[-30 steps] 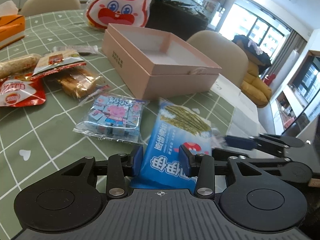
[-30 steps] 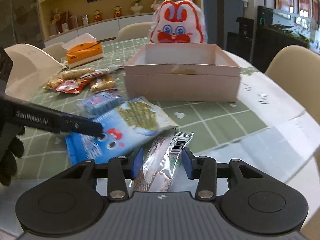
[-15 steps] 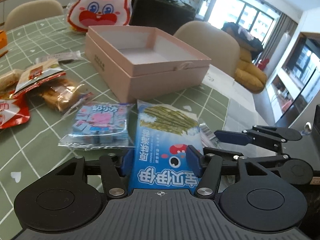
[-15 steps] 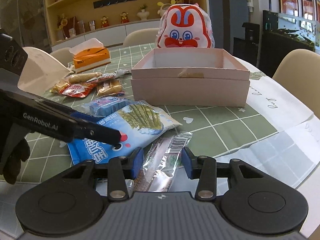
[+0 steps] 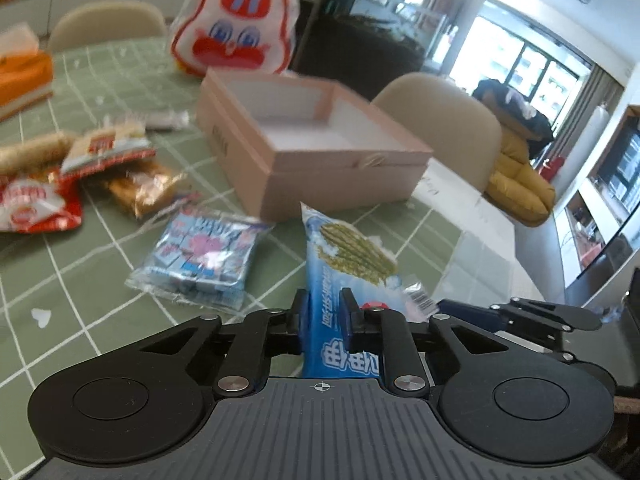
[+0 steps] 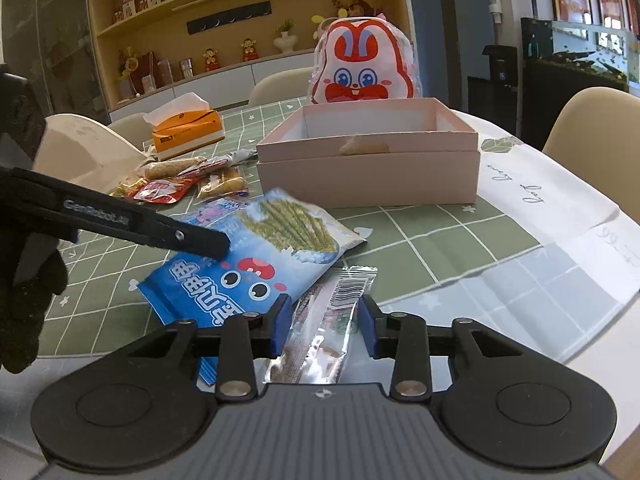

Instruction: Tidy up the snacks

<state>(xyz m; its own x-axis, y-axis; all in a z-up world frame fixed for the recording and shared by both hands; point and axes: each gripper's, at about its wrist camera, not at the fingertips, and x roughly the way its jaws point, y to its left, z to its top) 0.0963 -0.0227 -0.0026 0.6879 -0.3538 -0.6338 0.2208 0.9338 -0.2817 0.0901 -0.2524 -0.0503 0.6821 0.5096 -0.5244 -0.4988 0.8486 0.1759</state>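
Note:
My left gripper (image 5: 323, 314) is shut on the blue seaweed-snack bag (image 5: 344, 264), pinching it so the bag stands on edge and lifts at its near end. The same bag (image 6: 256, 264) shows in the right wrist view with a left finger (image 6: 200, 240) on it. My right gripper (image 6: 323, 326) is open, its jaws on either side of a clear foil-wrapped bar (image 6: 324, 336) that lies on the table. The open pink box (image 5: 312, 148) (image 6: 372, 164) stands beyond, and I see nothing inside it.
A light-blue candy pack (image 5: 200, 256), red and brown snack packs (image 5: 80, 176) and an orange tissue box (image 6: 188, 132) lie to the left on the green checked cloth (image 6: 440, 240). A rabbit-shaped bag (image 6: 362, 68) stands behind the box. Beige chairs ring the table.
My left gripper has closed on the blue bag, which has folded up between the fingers and tilted off the table. The right gripper stays open around the foil bar.

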